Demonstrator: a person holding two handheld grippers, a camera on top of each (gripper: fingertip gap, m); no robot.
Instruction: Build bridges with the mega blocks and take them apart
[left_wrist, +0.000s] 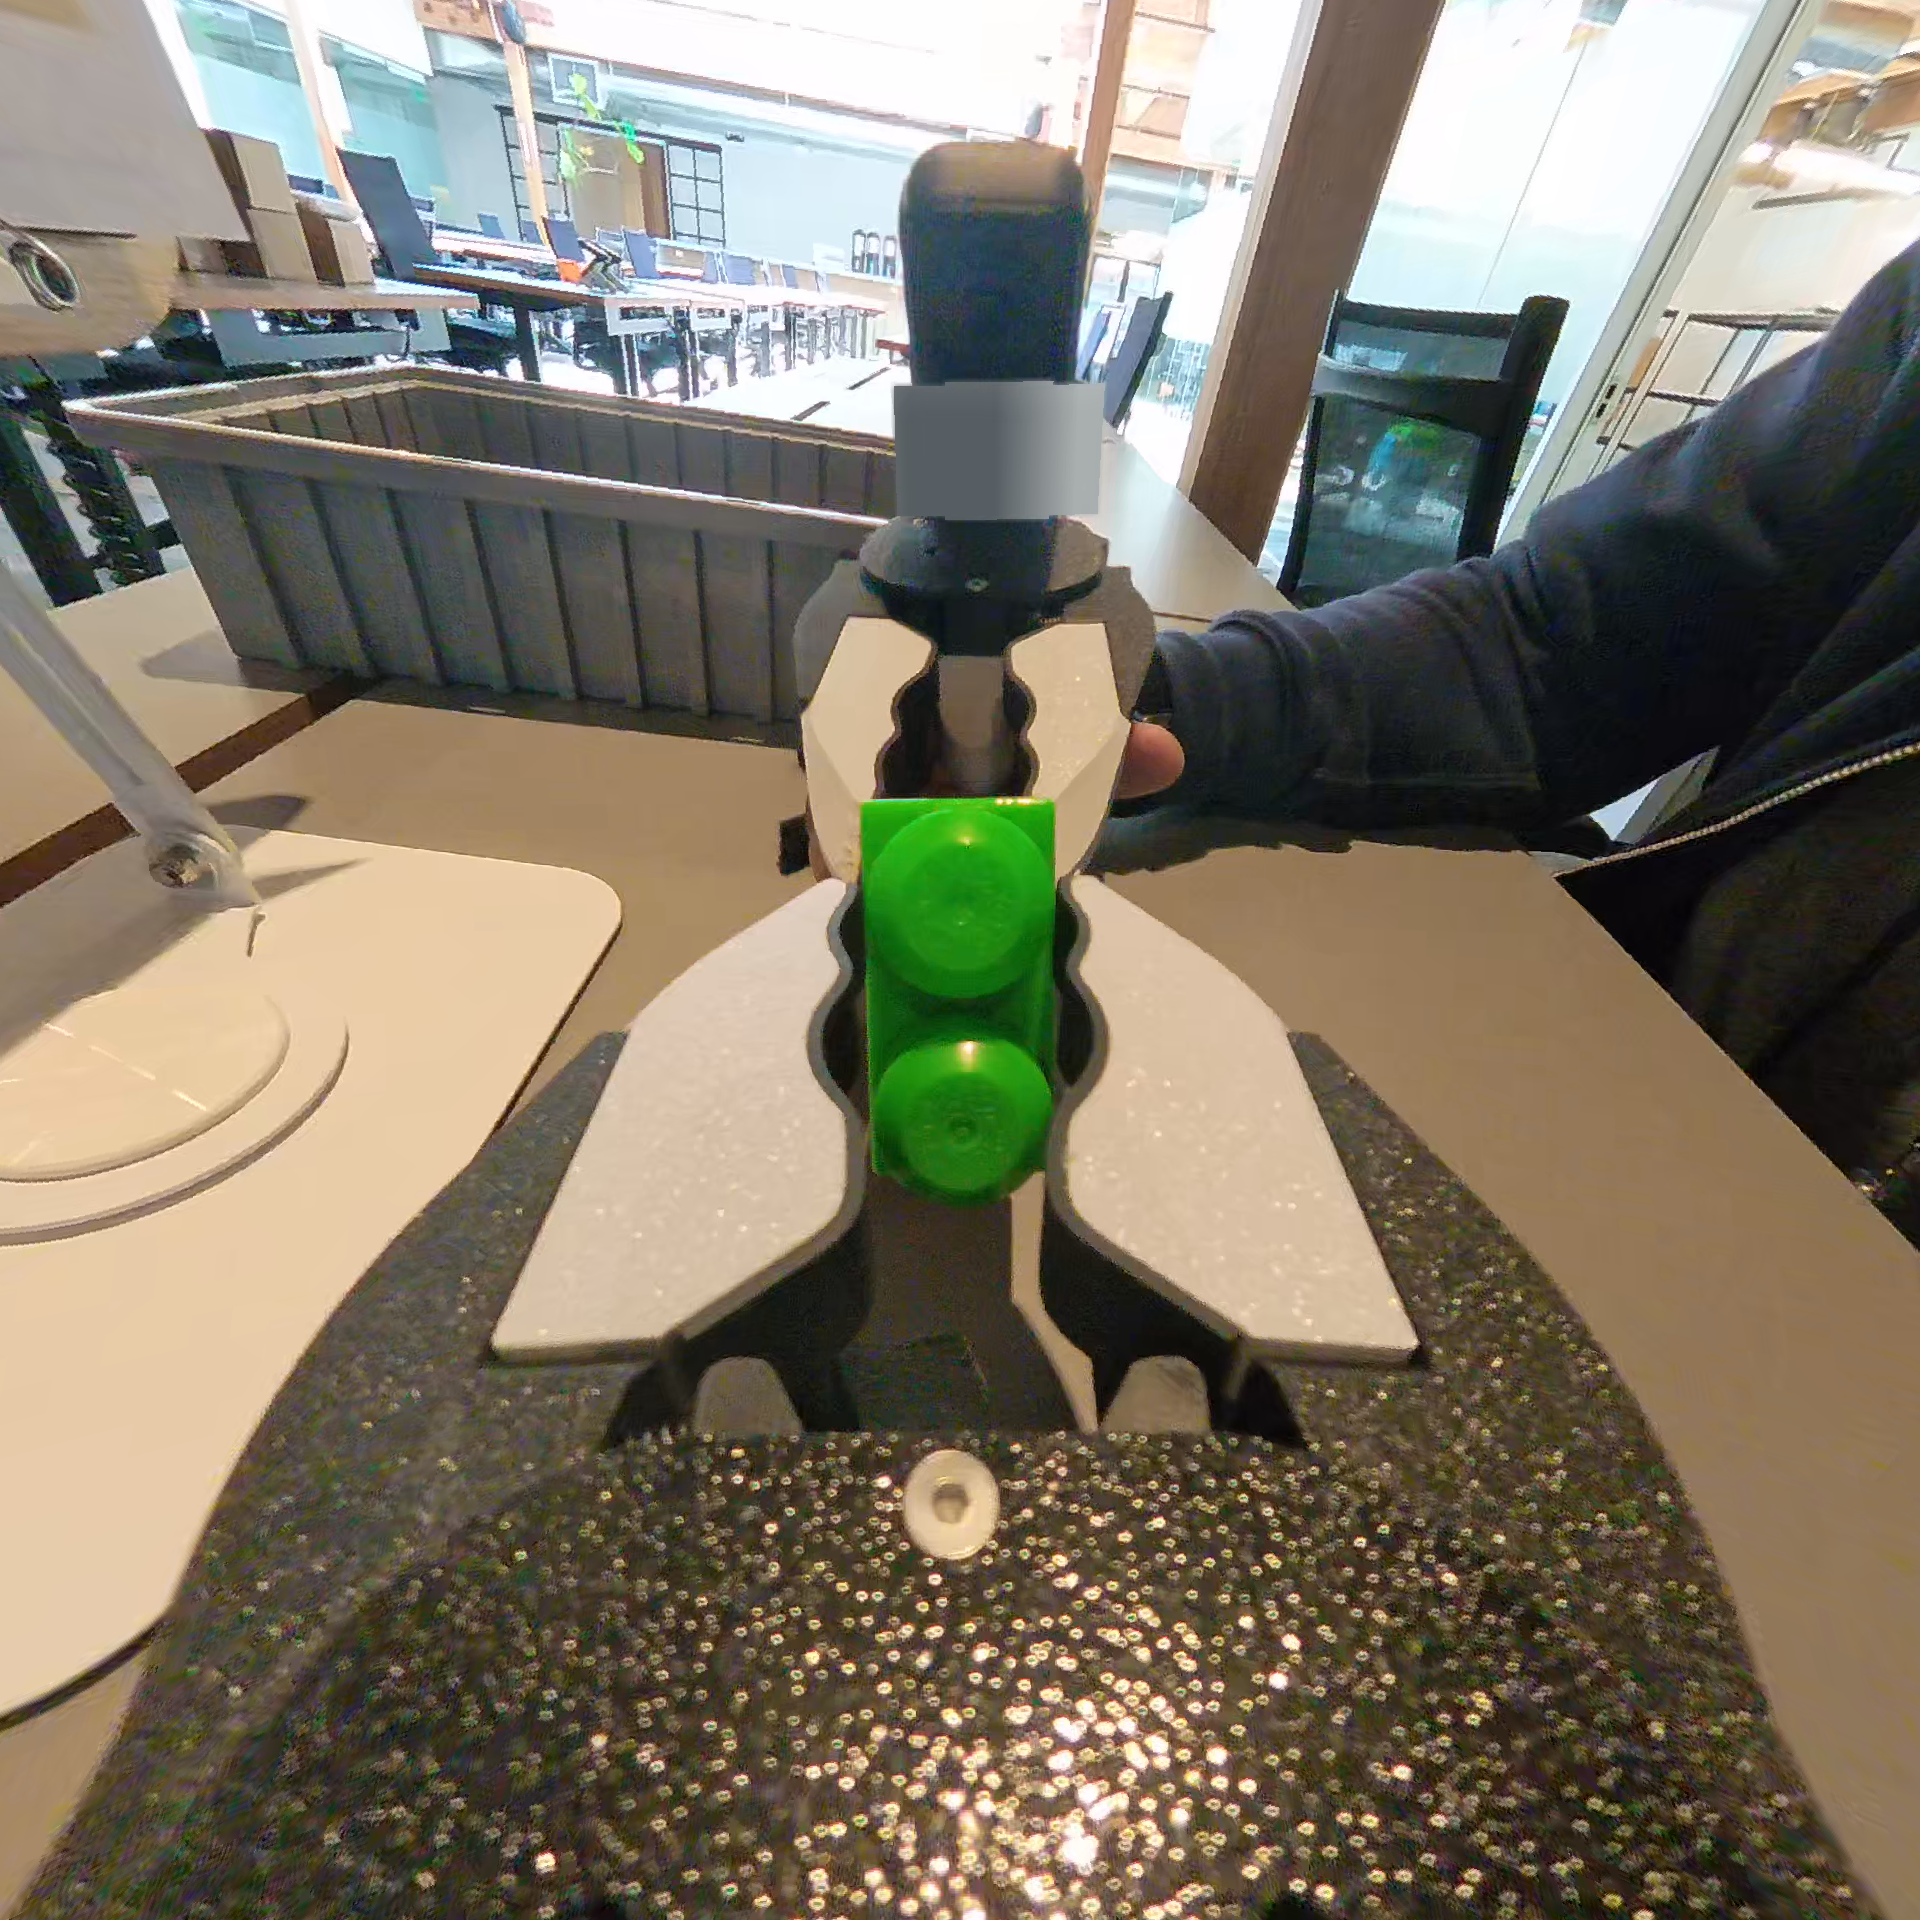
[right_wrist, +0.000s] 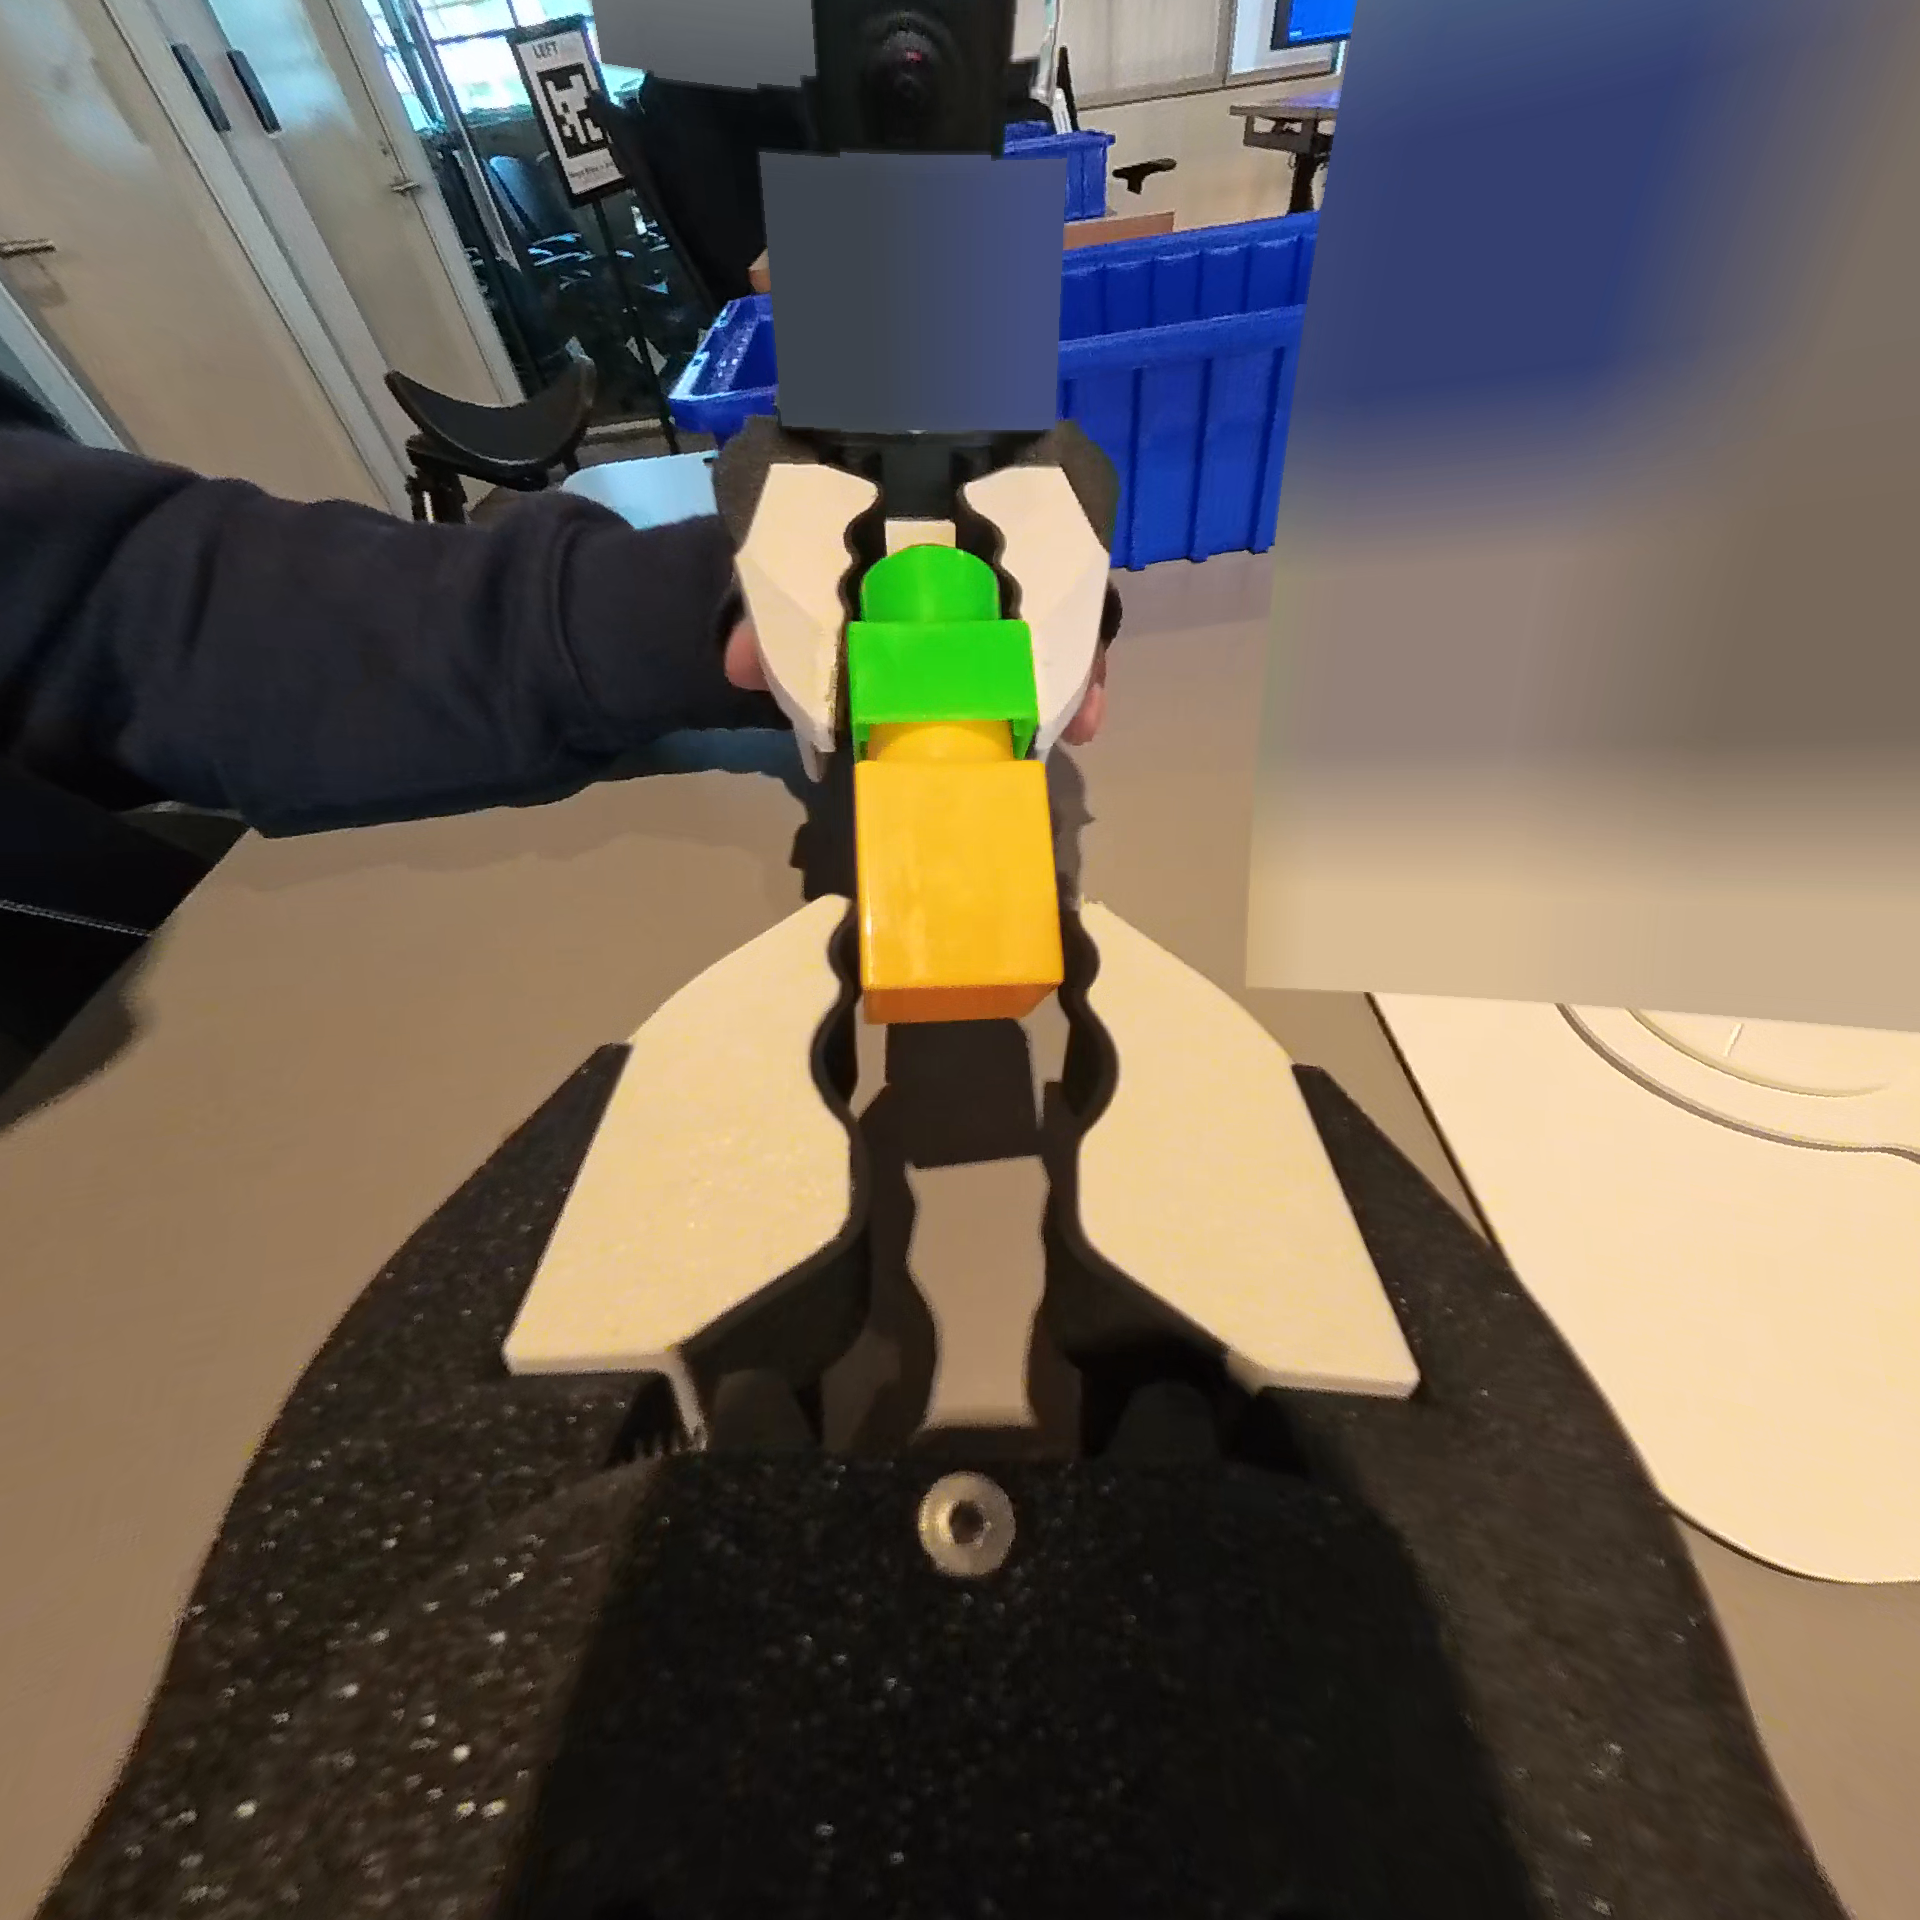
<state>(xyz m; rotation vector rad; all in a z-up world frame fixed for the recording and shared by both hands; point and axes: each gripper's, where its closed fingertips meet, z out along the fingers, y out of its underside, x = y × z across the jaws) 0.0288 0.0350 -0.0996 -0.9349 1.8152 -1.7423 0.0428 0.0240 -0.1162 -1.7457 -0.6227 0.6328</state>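
The left gripper is clenched on a green two-stud plastic block, studs facing its camera. At twelve o'clock, the right gripper grasps a yellow plastic block plugged into the green one, above the grey table.

A: Left wrist view – bright daylight through the windows behind, panes blown out. Hard specular sparkle on the black gripper body.

B: Focus?

A: Centre sharp, edges stretched by fisheye, lamp base slightly smeared.

B: Right wrist view?

A: Dimmer, softer – diffuse indoor light, faint shadow on the table. Motion blur at the left edge, background soft.
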